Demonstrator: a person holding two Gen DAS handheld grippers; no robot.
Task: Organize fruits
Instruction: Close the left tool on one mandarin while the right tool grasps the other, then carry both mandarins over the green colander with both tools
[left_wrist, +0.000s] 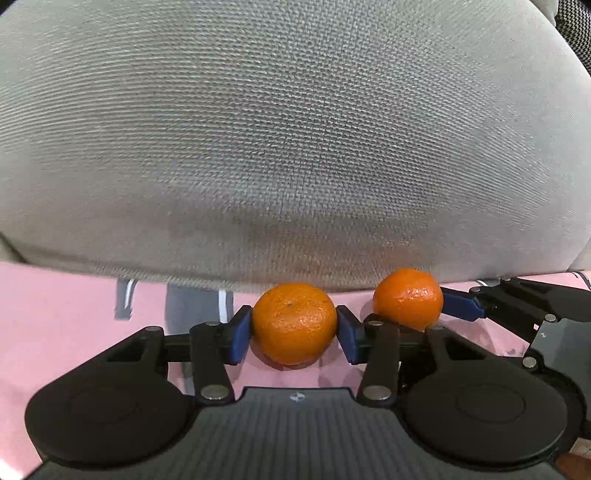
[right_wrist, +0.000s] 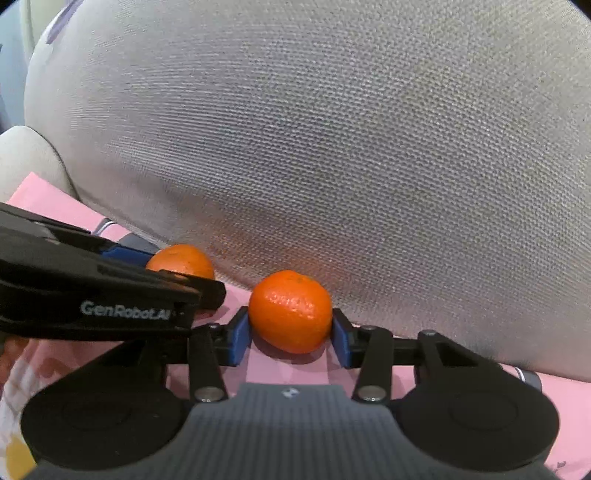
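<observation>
Two orange mandarins lie on a pink sheet (left_wrist: 55, 314), close against a grey cushion. My left gripper (left_wrist: 294, 334) is shut on the left mandarin (left_wrist: 293, 323), with a blue pad pressed to each side of it. My right gripper (right_wrist: 291, 338) is shut on the right mandarin (right_wrist: 290, 312) in the same way. In the left wrist view that second mandarin (left_wrist: 408, 299) sits just to the right, with one of the right gripper's blue fingers (left_wrist: 463, 308) against it. In the right wrist view the left gripper's black body (right_wrist: 92, 295) covers most of the left mandarin (right_wrist: 181, 260).
A large grey woven cushion (left_wrist: 295, 129) rises directly behind both fruits and fills most of each view. A cream padded edge (right_wrist: 29, 162) shows at the far left. The two grippers stand side by side, nearly touching.
</observation>
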